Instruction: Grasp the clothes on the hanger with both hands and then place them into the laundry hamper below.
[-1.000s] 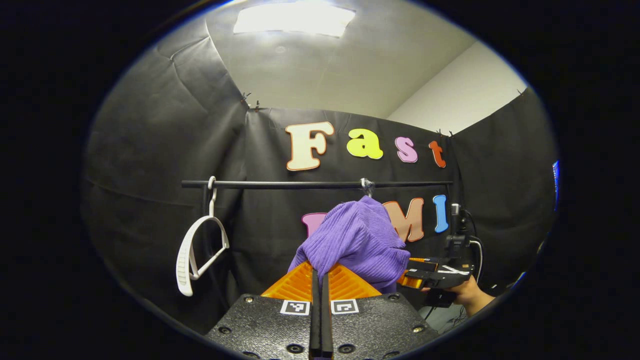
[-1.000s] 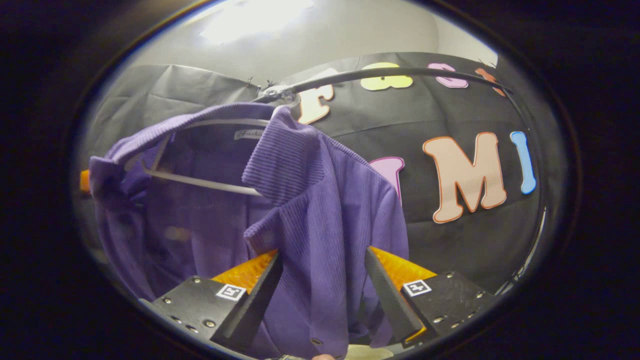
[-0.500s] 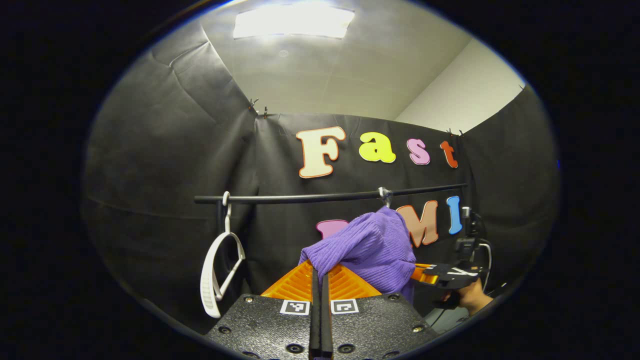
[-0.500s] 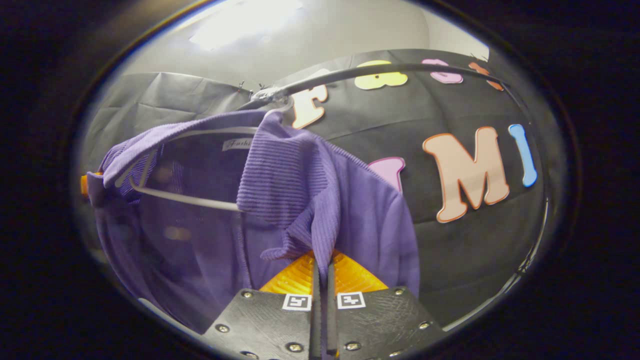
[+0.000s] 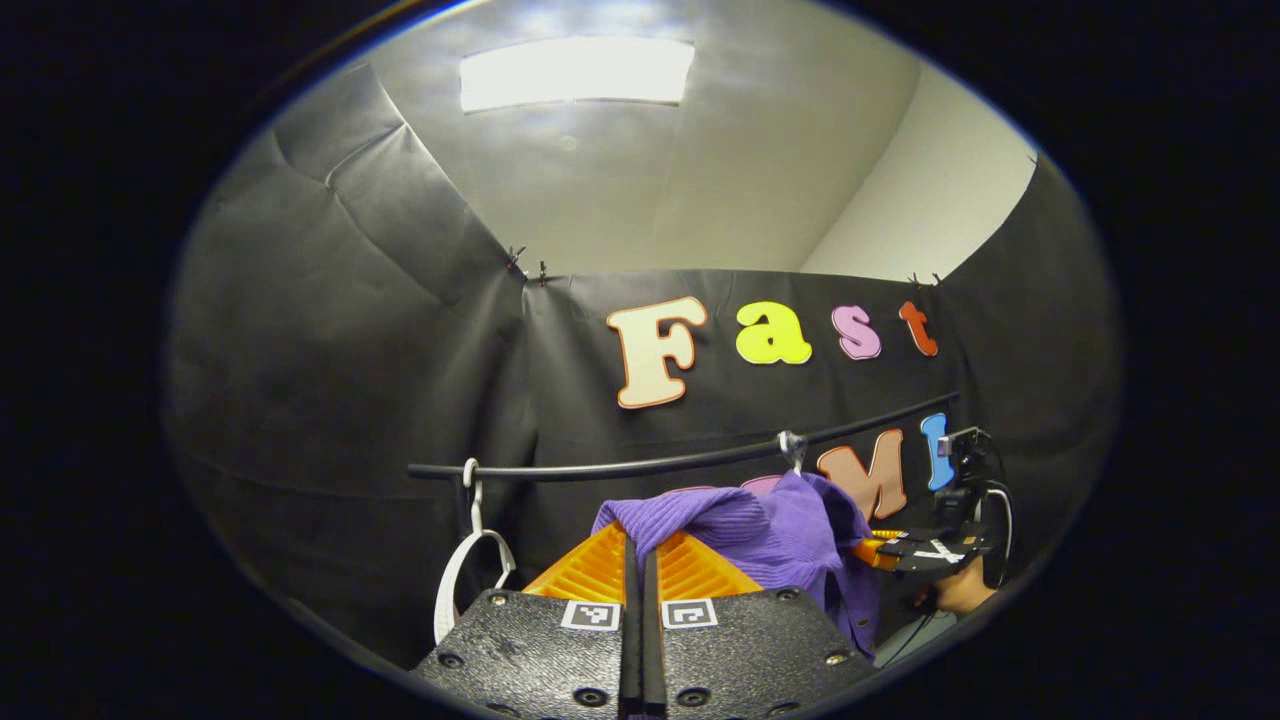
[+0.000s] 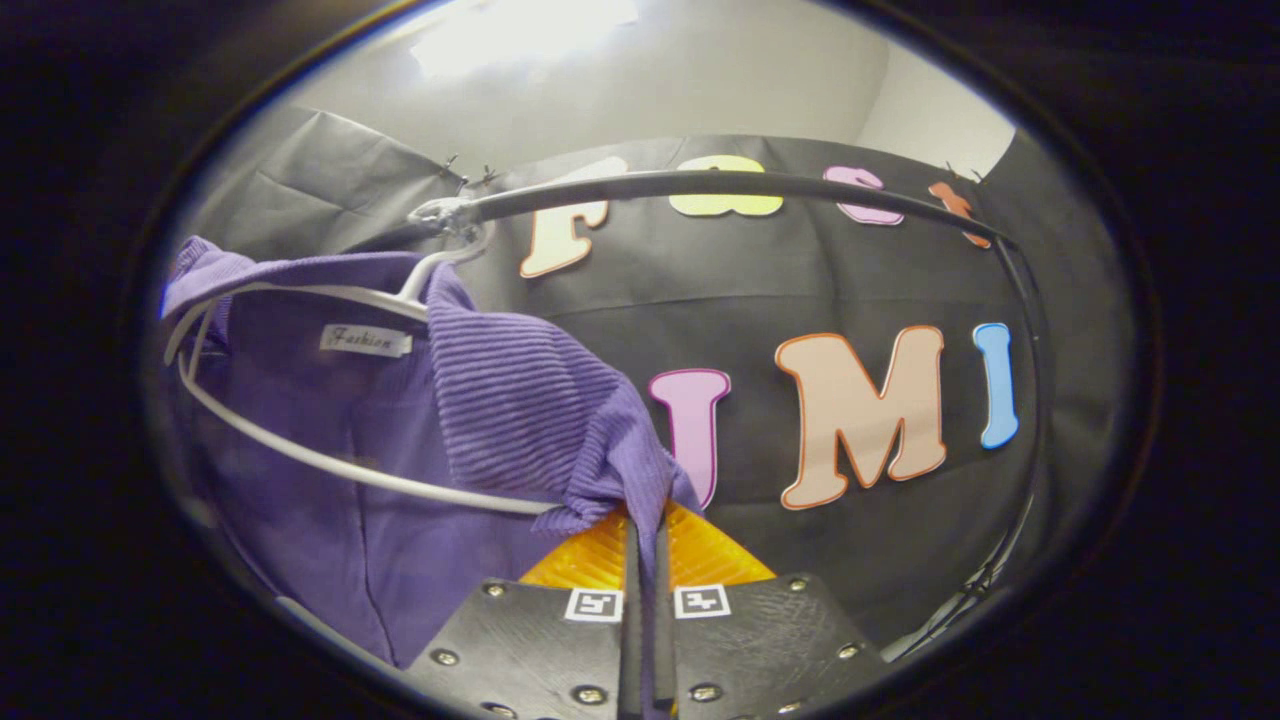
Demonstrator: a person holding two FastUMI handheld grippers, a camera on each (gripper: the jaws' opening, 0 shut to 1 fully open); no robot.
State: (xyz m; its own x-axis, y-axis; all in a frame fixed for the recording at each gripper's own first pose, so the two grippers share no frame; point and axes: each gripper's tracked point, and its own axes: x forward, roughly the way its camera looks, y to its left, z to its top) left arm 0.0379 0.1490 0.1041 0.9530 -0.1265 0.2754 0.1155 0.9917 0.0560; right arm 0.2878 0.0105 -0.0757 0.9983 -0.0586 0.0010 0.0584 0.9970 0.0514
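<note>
Purple shirt [image 6: 500, 400] draped on white hanger [image 6: 330, 465], left tool [image 5: 640, 545] and right tool [image 6: 645, 535] each clamped on its fabric, black rail [image 6: 740, 184] above.

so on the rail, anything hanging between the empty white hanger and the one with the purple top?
No. In the left gripper view the rail runs bare between the empty white hanger and the hook carrying the purple top.
</note>
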